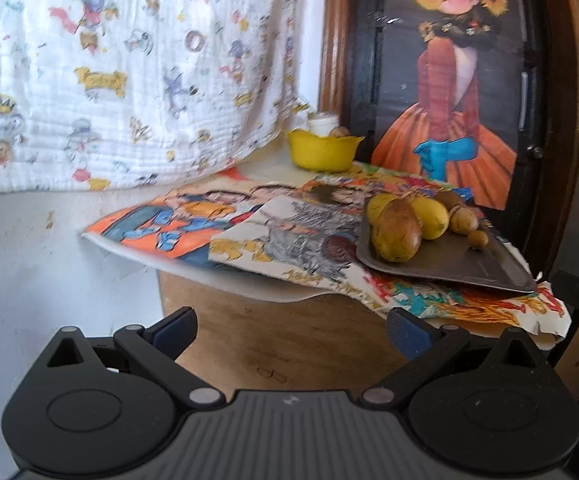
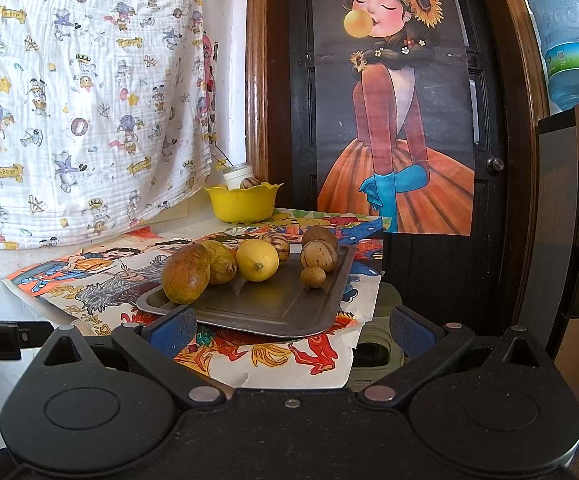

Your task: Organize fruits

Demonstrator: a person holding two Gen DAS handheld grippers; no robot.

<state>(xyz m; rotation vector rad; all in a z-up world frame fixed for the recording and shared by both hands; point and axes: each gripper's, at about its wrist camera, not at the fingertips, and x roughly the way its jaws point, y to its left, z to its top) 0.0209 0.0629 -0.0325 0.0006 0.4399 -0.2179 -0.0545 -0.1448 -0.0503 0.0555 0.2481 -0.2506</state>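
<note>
A dark tray point(image 2: 273, 312) sits on some bright drawings point(image 2: 101, 280) that cover the tabletop point(image 1: 249, 340). On the tray lie a brown mango point(image 2: 185, 274), a green-yellow fruit point(image 2: 221, 262) just behind it, and a yellow lemon point(image 2: 257, 260) beside them. To the right of the lemon are three round brown fruits point(image 2: 318, 255), one big at the back, one in the middle and one small in front. A stripy fruit point(image 2: 279, 246) peeks out behind the lemon. Farther back, near the wall, stands a yellow bowl point(image 2: 243, 202) with a white jar point(image 2: 238, 176) and one more stripy fruit point(image 2: 250, 183) in it. The left gripper point(image 1: 291, 330) hangs low in front of the tabletop, its jaws wide apart and holding nothing. The right gripper point(image 2: 292, 328) is near the front edge of the tray, its jaws wide apart too, and empty. A white cloth with little pictures point(image 2: 81, 92) hangs on the wall.
</note>
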